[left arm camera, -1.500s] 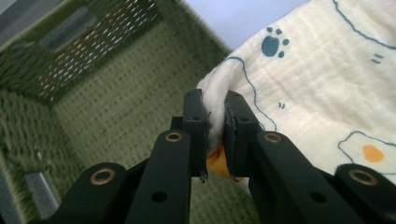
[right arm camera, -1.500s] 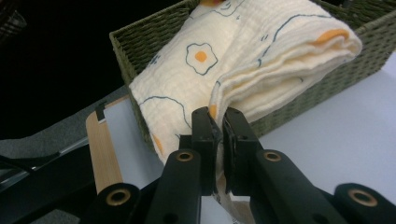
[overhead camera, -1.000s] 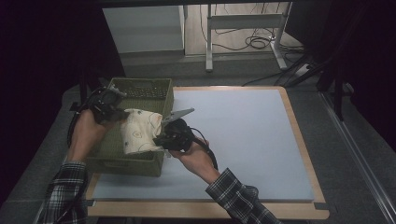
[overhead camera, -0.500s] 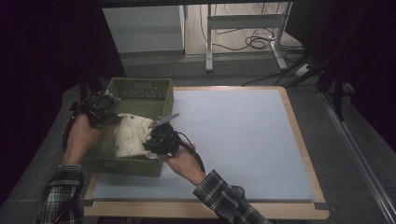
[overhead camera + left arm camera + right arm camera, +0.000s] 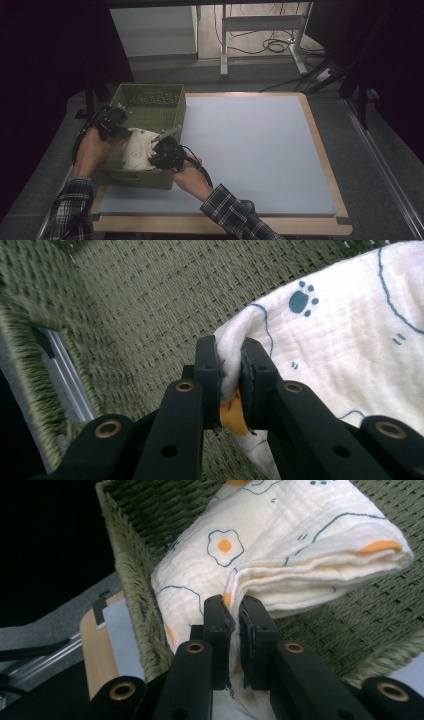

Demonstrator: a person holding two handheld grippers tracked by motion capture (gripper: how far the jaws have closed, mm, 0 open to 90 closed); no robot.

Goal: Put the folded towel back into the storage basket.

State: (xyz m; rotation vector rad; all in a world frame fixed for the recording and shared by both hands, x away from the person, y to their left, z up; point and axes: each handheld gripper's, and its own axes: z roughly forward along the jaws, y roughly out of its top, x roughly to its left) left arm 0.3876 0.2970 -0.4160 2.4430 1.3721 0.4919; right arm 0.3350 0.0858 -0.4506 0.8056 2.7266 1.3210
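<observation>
Plainly, no writing or brand can be read anywhere. One cream cloth [image 5: 136, 150], printed with fried eggs and blue paw marks, lies folded inside one green woven basket [image 5: 150, 97] at the left edge of the bench [image 5: 260, 150]. Two grippers work it: the left gripper [image 5: 229, 371] pinches one edge of the cloth, the right gripper [image 5: 231, 622] clamps a fold.

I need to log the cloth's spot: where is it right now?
In the high view the cloth sits inside the green basket at the table's left edge, pinched between the left gripper and right gripper.
</observation>
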